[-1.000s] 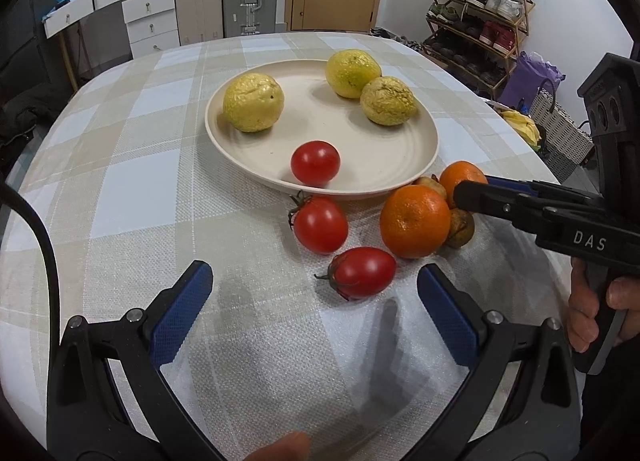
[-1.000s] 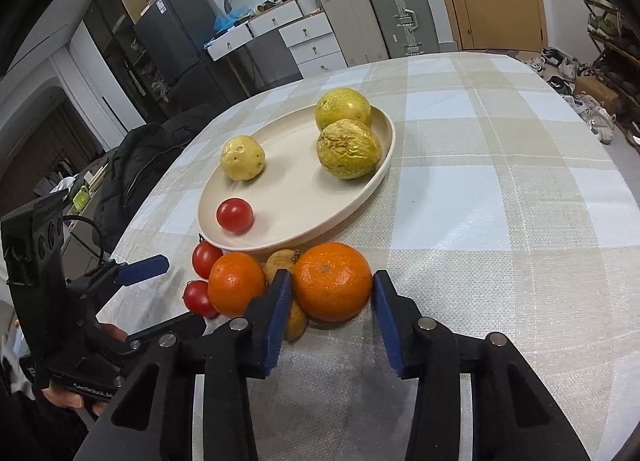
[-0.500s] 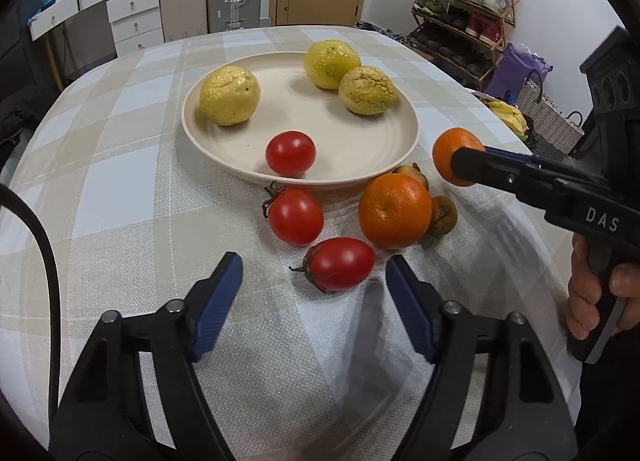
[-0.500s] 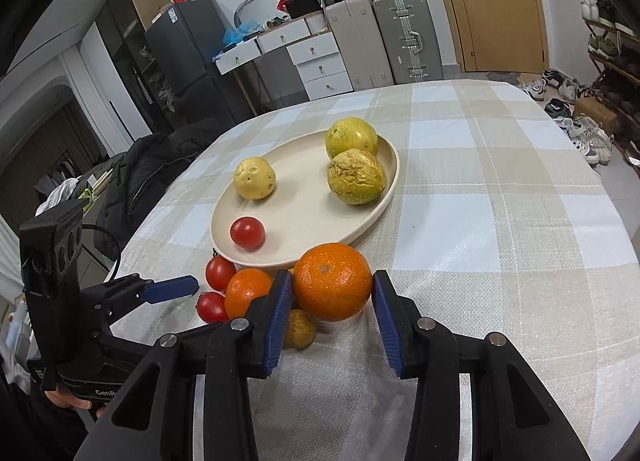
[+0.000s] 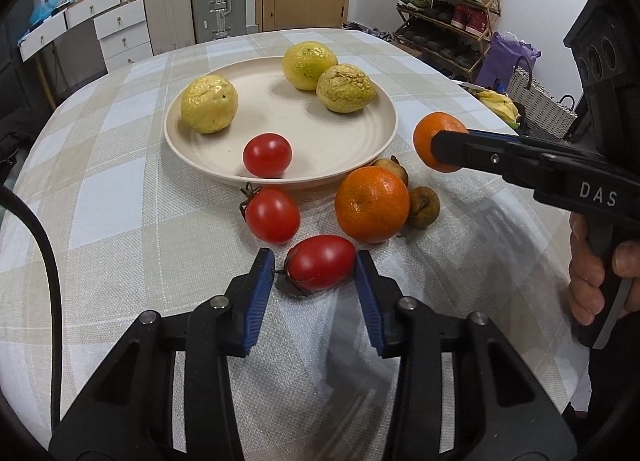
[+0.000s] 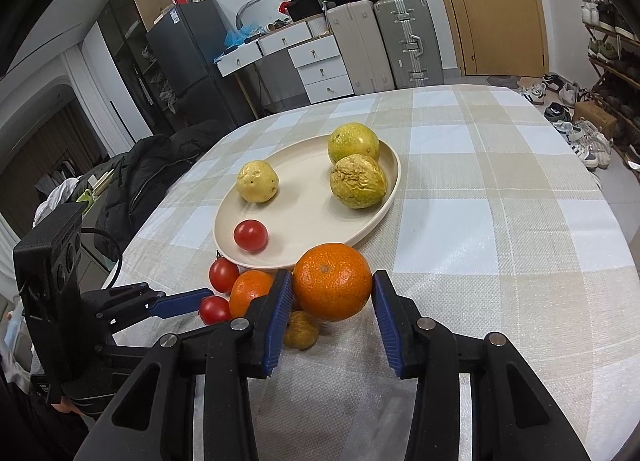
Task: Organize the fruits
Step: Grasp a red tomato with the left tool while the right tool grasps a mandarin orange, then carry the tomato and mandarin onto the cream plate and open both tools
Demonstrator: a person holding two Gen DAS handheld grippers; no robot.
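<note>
My left gripper is closing on an oblong red tomato that lies on the checked tablecloth, its blue pads at the tomato's two ends. A round tomato and an orange sit just beyond it, with two small brown fruits beside the orange. The cream plate holds three yellow fruits and one tomato. My right gripper is shut on a second orange, held above the cloth near the plate's front rim. In the left wrist view that orange shows at the right.
The round table's edge curves close on the right and left. A person's hand holds the right gripper's handle. A dark jacket lies beyond the table's left side. Drawers, suitcases and a shoe rack stand behind.
The left jaws have swung in from wide open to flank the oblong tomato. The right gripper has lifted its orange off the cloth, away from the other orange.
</note>
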